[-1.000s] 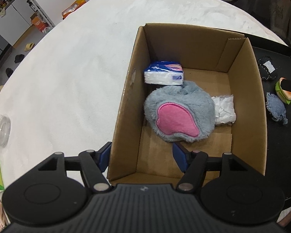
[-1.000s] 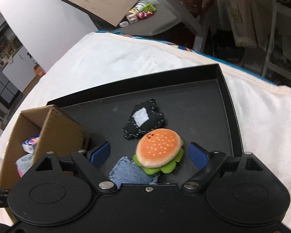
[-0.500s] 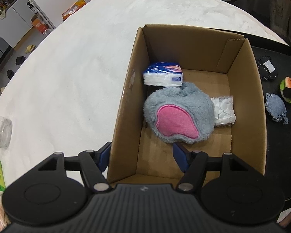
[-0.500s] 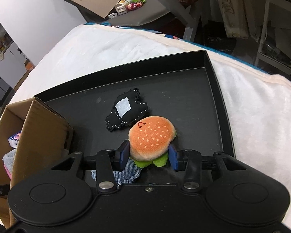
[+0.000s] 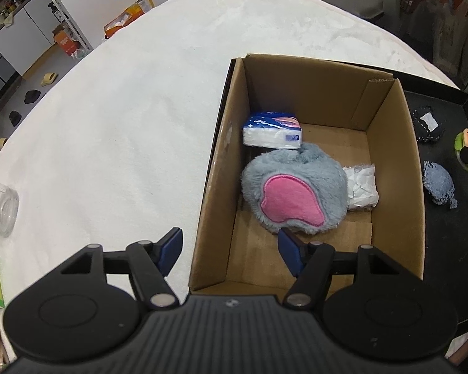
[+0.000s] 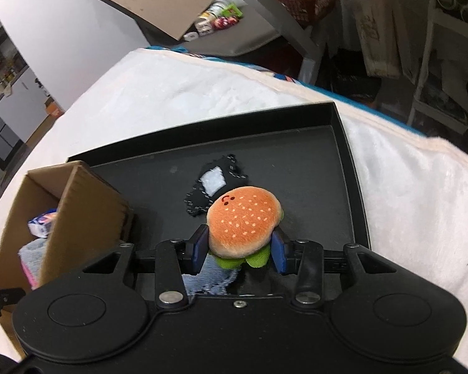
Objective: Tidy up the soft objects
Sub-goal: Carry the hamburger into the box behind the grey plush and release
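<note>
Right hand-held gripper (image 6: 240, 251) is clamped on the burger plush (image 6: 244, 220), held above the black tray (image 6: 348, 168). A black patch (image 6: 213, 184) and a denim piece (image 6: 210, 275) are seen on the tray below. Left hand-held gripper (image 5: 229, 249) is held wide open, straddling the near-left wall of the cardboard box (image 5: 390, 143). A grey-pink plush (image 5: 293, 191), tissue pack (image 5: 271, 131) and white bag (image 5: 360, 187) are contained in the box.

— What's in the box (image 5: 390, 143)?
— A grey plush (image 5: 293, 191) with a pink patch, a tissue pack (image 5: 273, 131) behind it touching it, a white packet (image 5: 360, 187) at its right.
— And the tray (image 6: 349, 159)?
— A black pouch (image 6: 213, 185), a denim piece (image 5: 438, 184) (frayed edges), and the burger (image 6: 243, 221), clamped between blue pads, bun uppermost.
</note>
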The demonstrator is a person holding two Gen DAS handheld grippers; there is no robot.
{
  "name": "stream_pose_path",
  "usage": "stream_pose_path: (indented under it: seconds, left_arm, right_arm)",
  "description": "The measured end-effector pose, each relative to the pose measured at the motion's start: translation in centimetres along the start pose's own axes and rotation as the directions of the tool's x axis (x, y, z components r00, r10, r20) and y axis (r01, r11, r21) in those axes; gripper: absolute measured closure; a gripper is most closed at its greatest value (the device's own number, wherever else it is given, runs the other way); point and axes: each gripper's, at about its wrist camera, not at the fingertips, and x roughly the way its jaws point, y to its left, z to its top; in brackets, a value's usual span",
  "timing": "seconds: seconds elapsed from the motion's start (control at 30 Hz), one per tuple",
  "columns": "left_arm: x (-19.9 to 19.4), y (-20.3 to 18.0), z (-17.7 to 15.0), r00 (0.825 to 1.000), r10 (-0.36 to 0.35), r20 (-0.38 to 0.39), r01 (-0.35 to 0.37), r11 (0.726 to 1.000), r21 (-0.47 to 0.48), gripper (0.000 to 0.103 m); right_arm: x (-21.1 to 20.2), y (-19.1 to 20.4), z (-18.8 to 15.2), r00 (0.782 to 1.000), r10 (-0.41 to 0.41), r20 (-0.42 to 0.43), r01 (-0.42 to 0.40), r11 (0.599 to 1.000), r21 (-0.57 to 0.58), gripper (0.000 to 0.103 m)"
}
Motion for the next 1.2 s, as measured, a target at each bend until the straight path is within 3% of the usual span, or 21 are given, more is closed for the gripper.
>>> stream_pose_path:
  seconds: [0.33, 0.93, 1.2]
  left_arm:
    - [-0.5, 1.1, -0.6, 0.999, -0.021, 0.043, 0.022, 0.999, -0.028, 0.037]
    - [-0.2, 2.6, -1.3, 0.993, -0.087, 0.079, 0.093, 0.994, -0.066, 0.043]
    - [0.4, 3.0, -1.5, 0.988, -0.135, 0.081, 0.142, 0.986, -0.09, 0.075]
  right_arm:
    - [-2.2, 2.0, 0.6, 0.999, 0.023, 0.036, -0.021, 0.998, -0.058, 0.062]
    - [-5.1, 9.4, 2.0, 0.991, 0.102, 0.082, -0.087, 0.981, -0.171, 0.062]
    - [-5.0, 11.6, 2.0, 0.993, 0.097, 0.073, -0.08, 0.973, -0.216, 0.061]
